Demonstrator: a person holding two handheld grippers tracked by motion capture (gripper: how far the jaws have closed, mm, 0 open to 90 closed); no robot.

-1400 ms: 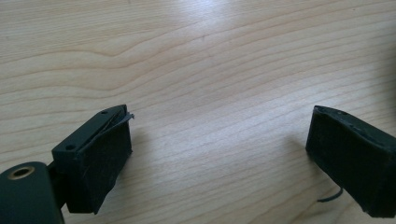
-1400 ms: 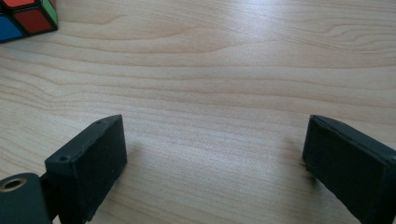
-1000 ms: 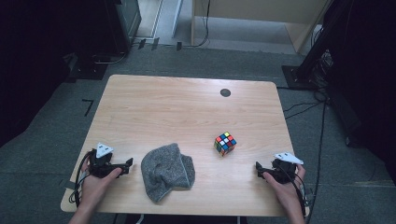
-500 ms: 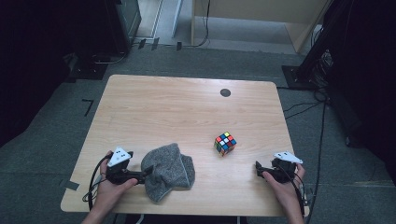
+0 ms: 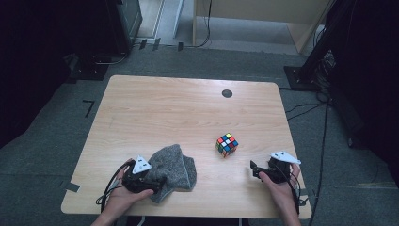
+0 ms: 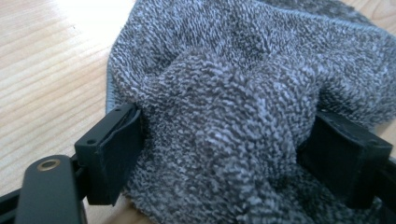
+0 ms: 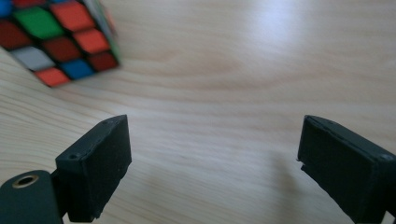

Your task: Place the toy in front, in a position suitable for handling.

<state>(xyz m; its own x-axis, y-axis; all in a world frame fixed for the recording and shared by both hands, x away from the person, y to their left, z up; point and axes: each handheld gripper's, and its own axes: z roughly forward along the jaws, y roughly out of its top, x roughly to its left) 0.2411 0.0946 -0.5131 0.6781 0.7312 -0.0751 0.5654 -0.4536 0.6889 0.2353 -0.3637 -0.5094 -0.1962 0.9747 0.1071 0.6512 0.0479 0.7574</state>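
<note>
- The cloth [image 5: 171, 165], a grey terry lump, lies bunched at the near left of the table [image 5: 188, 108], and a fat fold of it sits between the jaws of my left gripper [image 6: 219, 154].
- Those jaws have just been closing on that fold. In the left gripper view both pads touch the pile, but I judge the bite soft, so I would not call it a firm hold yet.
- Risk one: the loops squash and slide. If I lift before the jaws are home, I may come away with a pinch of the top layer and the fold slips out.
- Risk two: the fold is thick and uneven. Closing on it off-centre could roll it sideways out of the jaws.
- Risk three: the lump lies near the front edge. A drag toward me instead of a lift could pull it off the table.
- The cube [image 5: 227, 144] stands well apart to the right, so a wide sweep of trailing cloth could knock it.
- My right gripper [image 7: 212, 163] rests low over bare wood near the cube, jaws wide apart and empty. A careless nudge from it would shove the cube.
</note>
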